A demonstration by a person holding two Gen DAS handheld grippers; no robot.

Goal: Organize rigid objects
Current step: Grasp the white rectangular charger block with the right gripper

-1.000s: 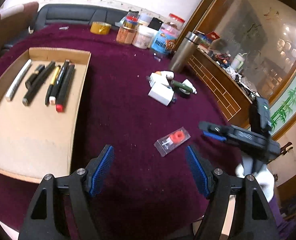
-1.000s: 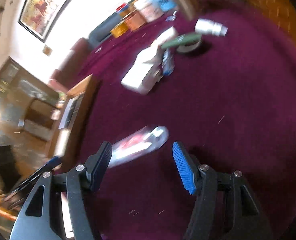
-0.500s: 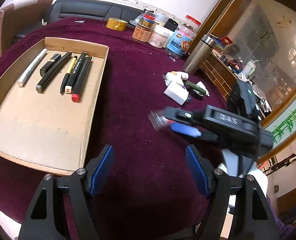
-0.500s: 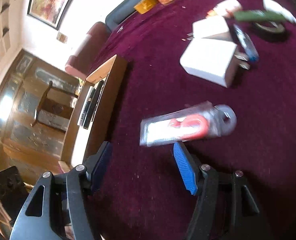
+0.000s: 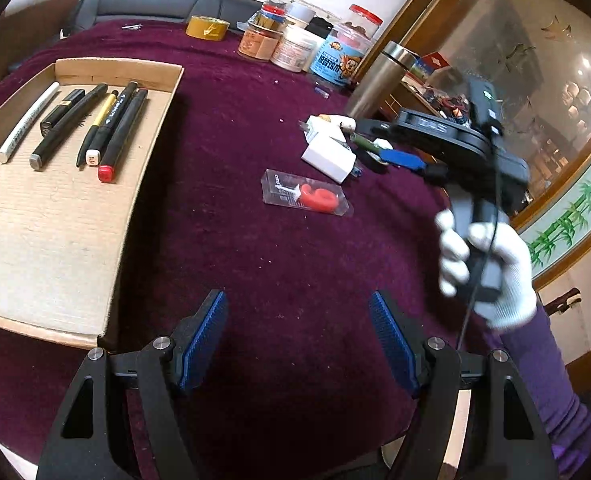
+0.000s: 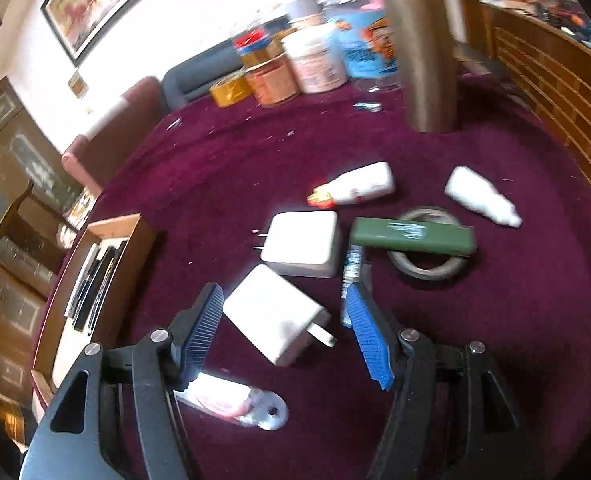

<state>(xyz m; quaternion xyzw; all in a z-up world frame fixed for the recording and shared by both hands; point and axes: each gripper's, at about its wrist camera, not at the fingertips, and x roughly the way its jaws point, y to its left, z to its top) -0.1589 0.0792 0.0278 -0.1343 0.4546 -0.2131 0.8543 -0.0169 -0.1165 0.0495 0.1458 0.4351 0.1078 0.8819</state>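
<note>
My left gripper [image 5: 297, 320] hangs open and empty over the maroon cloth, near the cardboard tray [image 5: 55, 240] that holds several pens [image 5: 107, 128]. A clear packet with a red part [image 5: 307, 196] lies flat on the cloth ahead of it. A gloved hand [image 5: 491, 264] holds my right gripper [image 5: 379, 142] over a cluster of small things. In the right wrist view my right gripper [image 6: 283, 300] is open, and a white charger [image 6: 275, 316] lies on the cloth between its jaws, untouched by the pads. The packet [image 6: 231, 400] lies under its left finger.
Past the near charger lie a second white charger [image 6: 301, 244], a green box [image 6: 411, 236] across a tape roll [image 6: 427, 268], and two small white bottles [image 6: 359, 188] [image 6: 479, 196]. A steel flask [image 6: 419, 44], jars [image 5: 295, 44] and yellow tape [image 5: 207, 28] stand at the back.
The right gripper has swung away from the clear packet, which now lies flat on the cloth, and come over the white chargers. The left gripper has barely moved.
</note>
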